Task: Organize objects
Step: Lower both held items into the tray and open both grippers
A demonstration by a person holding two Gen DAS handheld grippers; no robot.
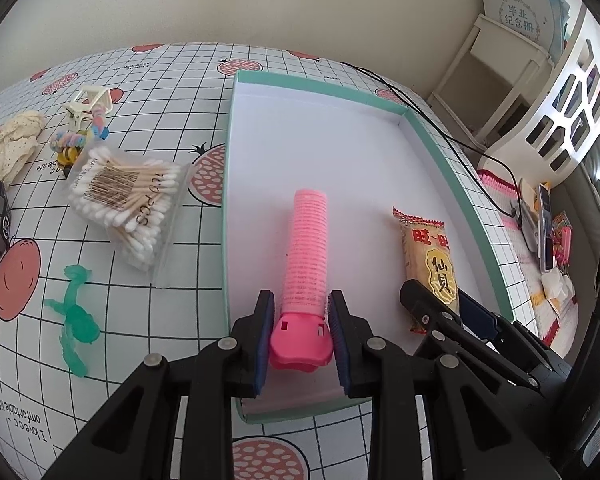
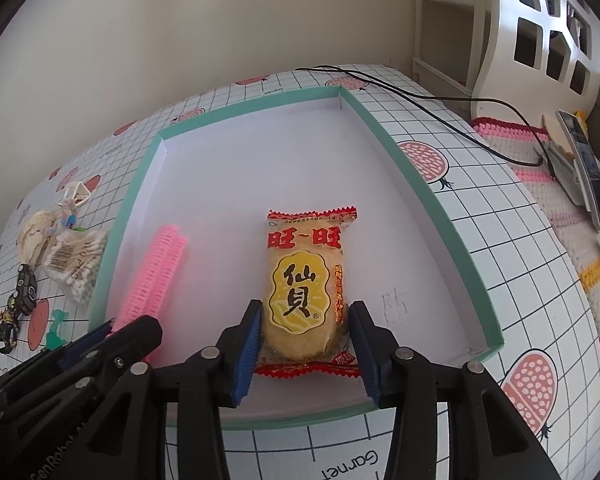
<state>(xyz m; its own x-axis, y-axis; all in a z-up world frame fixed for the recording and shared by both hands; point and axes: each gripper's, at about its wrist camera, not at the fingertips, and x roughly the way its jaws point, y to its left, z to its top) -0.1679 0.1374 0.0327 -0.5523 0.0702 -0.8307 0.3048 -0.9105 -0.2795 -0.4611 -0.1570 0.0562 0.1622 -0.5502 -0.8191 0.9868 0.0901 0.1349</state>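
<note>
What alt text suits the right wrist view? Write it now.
The right gripper straddles a rice cracker packet lying flat in a teal-rimmed white box; beside it the left gripper holds a pink hair roller.

Left gripper point(image 1: 300, 320): angled downward, jaws closed upon pink hair roller point(image 1: 305, 256). Right gripper point(image 2: 304, 344): angled downward, jaws parted, rice cracker packet point(image 2: 306, 292) between, pads clear.

- Black cable point(image 1: 440, 124) trailing across counter point(image 1: 204, 80) beyond the fingers.
- White shelf unit point(image 1: 496, 76) far right.
- Crocheted mat point(image 2: 540, 176), phone point(image 2: 588, 168) right of the fingers.
</note>
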